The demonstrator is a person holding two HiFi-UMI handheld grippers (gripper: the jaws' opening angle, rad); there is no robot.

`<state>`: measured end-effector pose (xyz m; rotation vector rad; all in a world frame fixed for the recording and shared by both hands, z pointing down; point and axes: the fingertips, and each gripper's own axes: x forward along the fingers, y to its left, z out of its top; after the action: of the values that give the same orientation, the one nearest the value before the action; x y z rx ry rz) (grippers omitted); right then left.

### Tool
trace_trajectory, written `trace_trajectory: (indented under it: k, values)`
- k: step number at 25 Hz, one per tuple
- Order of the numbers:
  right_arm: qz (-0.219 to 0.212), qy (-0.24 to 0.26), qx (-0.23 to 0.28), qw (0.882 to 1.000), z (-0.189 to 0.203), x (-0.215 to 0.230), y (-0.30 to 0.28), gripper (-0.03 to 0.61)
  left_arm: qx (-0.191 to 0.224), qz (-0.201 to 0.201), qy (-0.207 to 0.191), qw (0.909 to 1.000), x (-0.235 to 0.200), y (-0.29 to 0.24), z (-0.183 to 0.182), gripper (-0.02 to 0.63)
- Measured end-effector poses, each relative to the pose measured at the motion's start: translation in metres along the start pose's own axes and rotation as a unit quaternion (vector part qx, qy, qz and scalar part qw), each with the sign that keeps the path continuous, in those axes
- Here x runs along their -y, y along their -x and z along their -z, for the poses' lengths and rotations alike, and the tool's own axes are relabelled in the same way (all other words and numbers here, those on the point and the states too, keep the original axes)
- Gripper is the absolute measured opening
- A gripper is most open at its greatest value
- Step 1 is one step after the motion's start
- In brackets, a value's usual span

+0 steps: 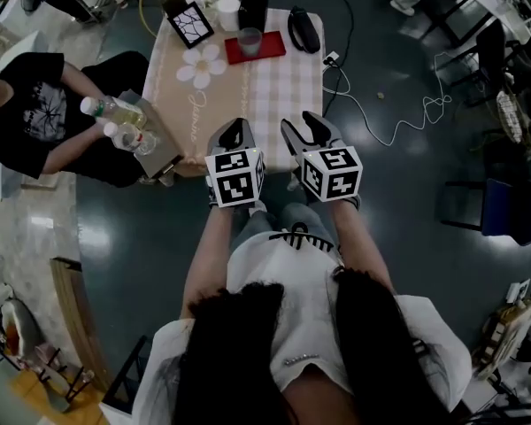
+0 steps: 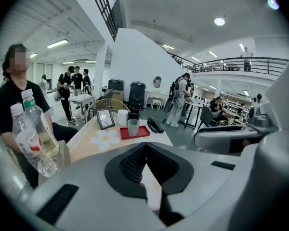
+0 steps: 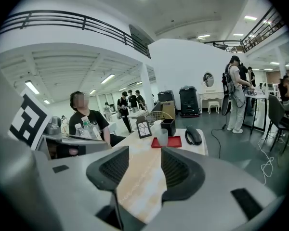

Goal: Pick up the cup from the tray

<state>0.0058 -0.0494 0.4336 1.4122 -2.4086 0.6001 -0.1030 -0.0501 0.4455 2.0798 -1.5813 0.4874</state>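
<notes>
My left gripper (image 1: 236,133) has its jaws pressed together, tip to tip, with nothing between them. My right gripper (image 1: 304,127) has its jaws spread and is empty; only the tabletop shows through the gap. Both tools are side by side over the near edge of the table (image 1: 274,96). The cup (image 1: 250,41) stands upright on the red tray (image 1: 271,51) at the far end, ahead of both tools and well apart from them. Beyond my left gripper, a seated person (image 1: 26,113) holds plastic bottles (image 1: 115,112).
</notes>
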Motion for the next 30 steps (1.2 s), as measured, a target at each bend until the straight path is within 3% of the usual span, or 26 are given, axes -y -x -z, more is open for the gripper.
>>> trace_trajectory:
  k: [17,23,30]
  values:
    - [-0.005,0.006,0.034,0.999,-0.039,0.007,-0.064,0.288,-0.002,-0.009,0.017,0.9998,-0.041,-0.04,-0.03,0.005]
    - [-0.023,0.036,0.016,0.999,-0.043,0.013,-0.103,0.336,-0.011,-0.021,0.021,0.9995,-0.055,-0.07,-0.04,0.006]
    - [-0.027,0.031,0.013,0.999,-0.054,0.032,-0.148,0.353,-0.025,-0.033,0.034,0.9986,-0.071,-0.108,-0.05,0.006]
